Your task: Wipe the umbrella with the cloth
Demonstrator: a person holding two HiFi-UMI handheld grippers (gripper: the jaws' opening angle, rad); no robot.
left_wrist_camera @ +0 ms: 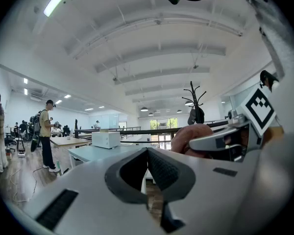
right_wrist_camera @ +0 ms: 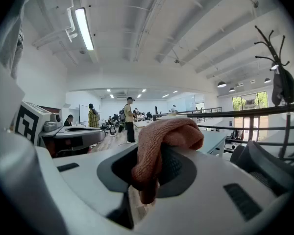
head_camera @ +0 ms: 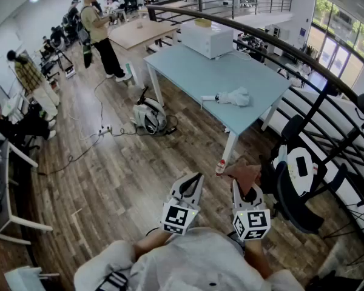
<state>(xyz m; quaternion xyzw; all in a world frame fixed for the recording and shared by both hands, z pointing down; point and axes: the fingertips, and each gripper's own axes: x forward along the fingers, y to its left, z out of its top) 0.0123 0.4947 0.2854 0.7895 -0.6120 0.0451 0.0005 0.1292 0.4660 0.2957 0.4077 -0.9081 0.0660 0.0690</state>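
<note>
The right gripper (right_wrist_camera: 156,156) is clamping its fingers (right_wrist_camera: 175,168) on a reddish-brown terry cloth (right_wrist_camera: 159,136), the left gripper (left_wrist_camera: 147,152) is pressing its fingers together, empty, and what looks like a pale folded umbrella (head_camera: 233,97) is lying on the light-blue tabletop (head_camera: 200,74) ahead.

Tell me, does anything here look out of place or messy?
A cable snakes loose across the wooden floor, a trip hazard, and a small bottle stands on the floor beside a leg of the table. Nothing looks spilled or broken.

Dusty pink cloth (right_wrist_camera: 159,136); pale blue table (head_camera: 200,74); white umbrella (head_camera: 233,97); white microwave (head_camera: 206,38); brown wood-grain floor (head_camera: 109,174).
</note>
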